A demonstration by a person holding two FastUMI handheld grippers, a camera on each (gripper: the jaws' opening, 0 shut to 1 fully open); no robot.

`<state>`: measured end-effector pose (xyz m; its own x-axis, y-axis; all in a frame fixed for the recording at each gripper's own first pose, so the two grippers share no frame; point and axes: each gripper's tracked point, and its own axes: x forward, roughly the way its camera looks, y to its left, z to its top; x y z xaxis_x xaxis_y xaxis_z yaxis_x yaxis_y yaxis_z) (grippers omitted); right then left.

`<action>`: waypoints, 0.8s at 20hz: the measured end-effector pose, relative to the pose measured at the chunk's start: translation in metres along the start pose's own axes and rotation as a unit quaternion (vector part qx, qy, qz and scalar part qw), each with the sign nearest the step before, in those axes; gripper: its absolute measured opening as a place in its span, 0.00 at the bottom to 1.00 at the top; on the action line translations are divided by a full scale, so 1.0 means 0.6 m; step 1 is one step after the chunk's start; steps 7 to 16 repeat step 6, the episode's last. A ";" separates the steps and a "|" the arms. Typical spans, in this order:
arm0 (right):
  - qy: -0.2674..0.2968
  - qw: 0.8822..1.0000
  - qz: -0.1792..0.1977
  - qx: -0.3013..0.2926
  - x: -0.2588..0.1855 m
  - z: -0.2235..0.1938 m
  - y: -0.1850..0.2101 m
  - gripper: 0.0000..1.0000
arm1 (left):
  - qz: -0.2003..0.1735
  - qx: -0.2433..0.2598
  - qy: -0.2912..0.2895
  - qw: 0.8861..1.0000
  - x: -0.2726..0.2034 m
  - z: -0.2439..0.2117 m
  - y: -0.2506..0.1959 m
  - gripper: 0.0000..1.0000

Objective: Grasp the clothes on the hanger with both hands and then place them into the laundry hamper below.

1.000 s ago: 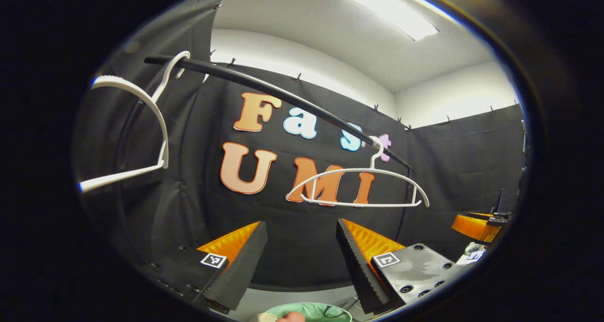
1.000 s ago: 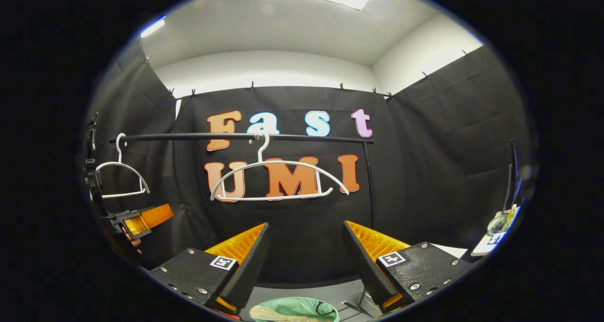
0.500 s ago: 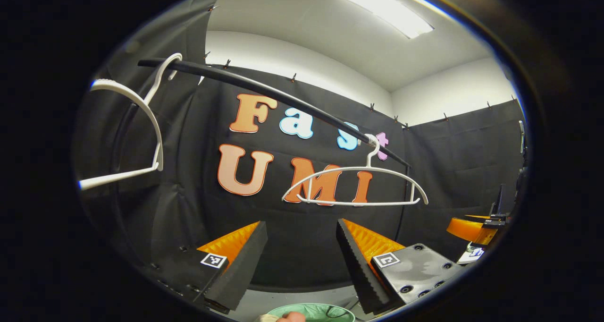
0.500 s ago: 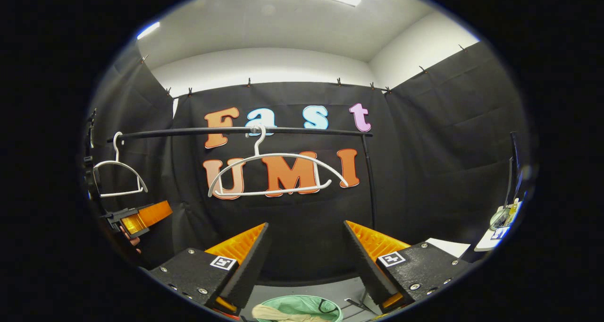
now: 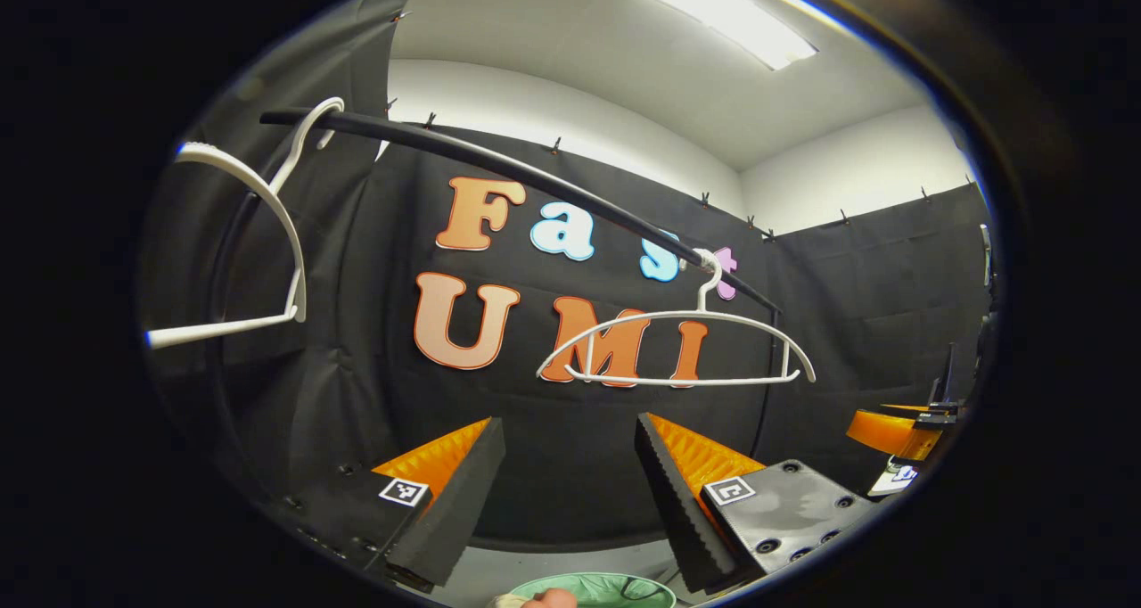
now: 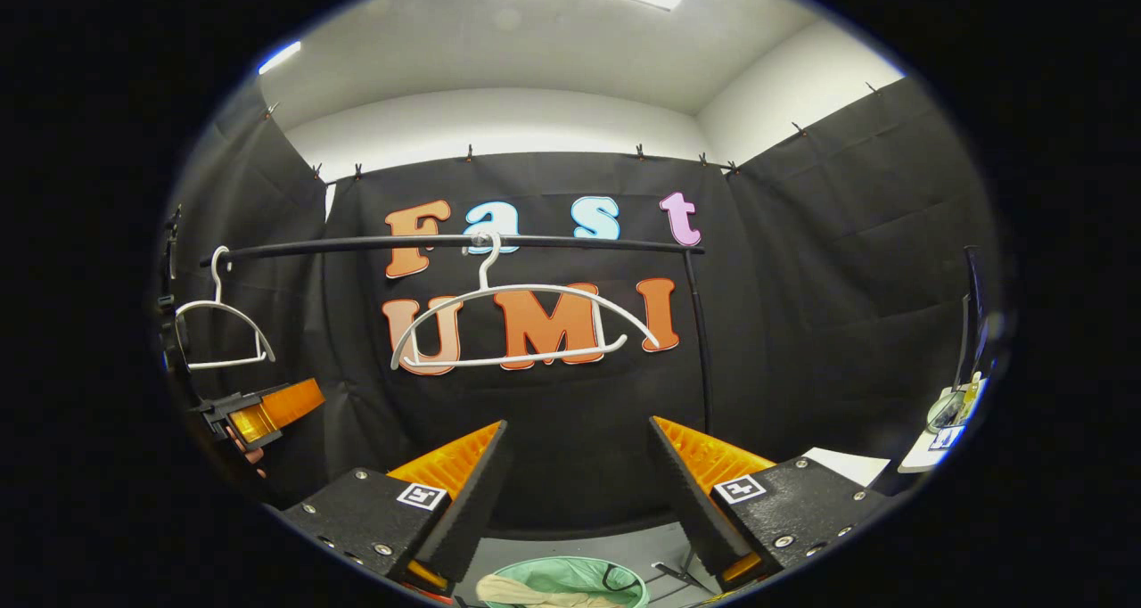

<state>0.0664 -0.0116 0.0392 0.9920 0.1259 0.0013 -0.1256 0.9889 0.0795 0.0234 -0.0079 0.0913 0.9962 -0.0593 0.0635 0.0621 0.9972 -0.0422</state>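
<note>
**Q:** Right hand-held gripper (image 6: 575, 479), what's its state?
**A:** Fingers spread wide, holding nothing. Same for the left hand-held gripper (image 5: 566, 474).
**Q:** And the clothes (image 6: 535, 593)?
**A:** Lying in the green hamper (image 6: 570, 577), right below the fingers; both hangers (image 6: 526, 327) hang bare.

Two white plastic hangers (image 6: 526, 323) (image 6: 221, 332) hang on a black metal rail (image 6: 446, 244); the pale green round hamper (image 6: 570, 581) holds beige cloth (image 6: 526, 593).
</note>
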 end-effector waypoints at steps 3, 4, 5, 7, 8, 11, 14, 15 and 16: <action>0.000 1.000 0.000 -0.002 -0.002 0.001 0.001 0.93 | 0.002 0.000 -0.001 1.000 0.002 0.001 0.002 0.96; 0.000 1.000 -0.001 -0.002 0.000 0.001 0.000 0.93 | 0.003 0.000 -0.002 1.000 0.000 0.002 0.003 0.96; 0.000 1.000 -0.001 -0.002 0.001 0.000 0.001 0.93 | 0.004 0.000 -0.002 1.000 0.000 0.002 0.003 0.96; 0.000 1.000 -0.001 -0.002 -0.001 0.001 0.000 0.93 | 0.004 0.000 -0.003 1.000 0.000 0.002 0.004 0.93; 0.000 1.000 -0.001 -0.002 -0.001 0.001 0.000 0.93 | 0.004 0.000 -0.003 1.000 0.000 0.002 0.004 0.93; 0.000 1.000 -0.001 -0.002 -0.001 0.001 0.000 0.93 | 0.004 0.000 -0.003 1.000 0.000 0.002 0.004 0.93; 0.000 1.000 -0.001 -0.002 -0.001 0.001 0.000 0.93 | 0.004 0.000 -0.003 1.000 0.000 0.002 0.004 0.93; 0.000 1.000 -0.001 -0.002 -0.001 0.001 0.000 0.93 | 0.004 0.000 -0.003 1.000 0.000 0.002 0.004 0.93; 0.000 1.000 -0.001 -0.002 -0.001 0.001 0.000 0.93 | 0.004 0.000 -0.003 1.000 0.000 0.002 0.004 0.93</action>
